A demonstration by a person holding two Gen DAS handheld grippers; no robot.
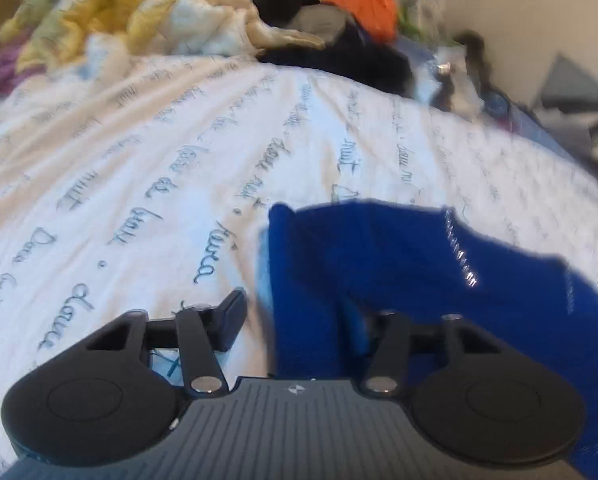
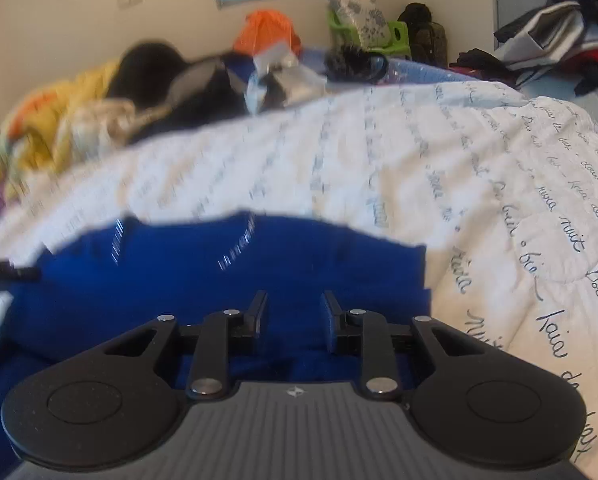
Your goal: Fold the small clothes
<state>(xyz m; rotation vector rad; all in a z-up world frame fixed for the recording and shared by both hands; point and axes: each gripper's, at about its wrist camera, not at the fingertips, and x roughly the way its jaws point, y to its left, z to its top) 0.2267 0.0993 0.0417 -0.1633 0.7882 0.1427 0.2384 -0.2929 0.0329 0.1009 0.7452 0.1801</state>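
Lying on the white quilt (image 2: 379,160) of the bed, the blue garment (image 2: 227,280) fills the right view from 9 to 3 o'clock. The right claw (image 2: 295,316) hangs over it, fingers spread with blue cloth between them. The left claw (image 1: 299,320) is spread too, its right finger hidden under blue fabric. A clothes pile (image 1: 139,12) sits at 11 o'clock.

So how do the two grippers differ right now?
The left gripper has wide-apart jaws; the right gripper has its jaws closer together, a gap between them. The left sits at the blue garment's edge, one finger over the white quilt and the other hidden by cloth; the right is wholly over the blue cloth, both fingers showing. Both are the same black design, and both look open.
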